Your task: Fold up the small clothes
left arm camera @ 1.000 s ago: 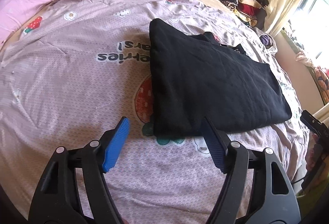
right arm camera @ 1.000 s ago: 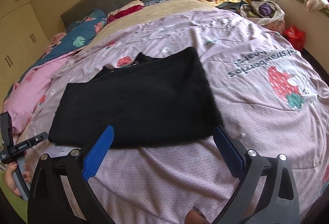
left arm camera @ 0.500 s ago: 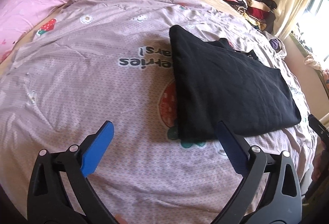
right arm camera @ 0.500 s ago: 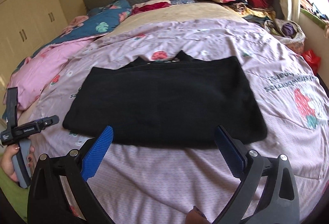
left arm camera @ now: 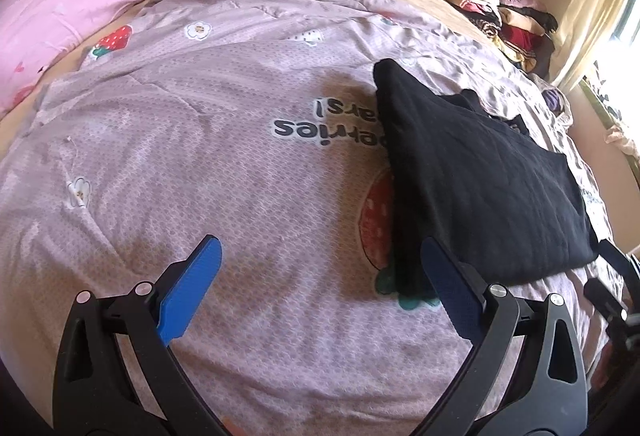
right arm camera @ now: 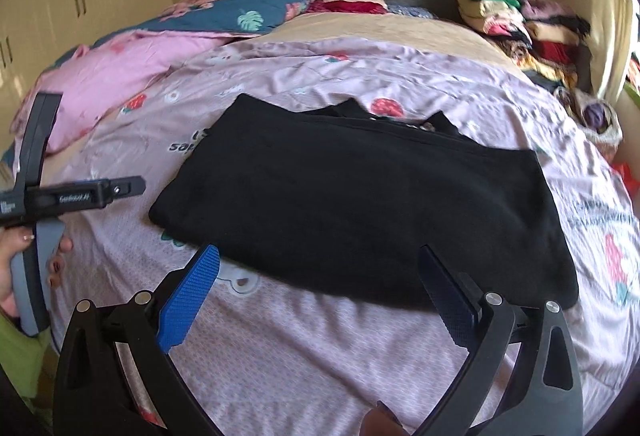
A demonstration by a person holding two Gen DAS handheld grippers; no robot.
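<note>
Moved: both views have drawn back; black garment (right arm camera: pixel 360 203) now sits further up-frame.
Garment: centre frame, flat on bed quilt (left arm camera: pixel 200 155), folded into a rectangle.
Left hand-held gripper (left arm camera: pixel 320 276): wide open, empty.
Right hand-held gripper (right arm camera: pixel 320 280): wide open, empty.
Progress: probably one more fold left.

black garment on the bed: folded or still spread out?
Folded. The black garment lies flat as a compact rectangle with straight edges on the lilac quilt; its collar peeks out at the far edge. Neither tongs hold it.
</note>
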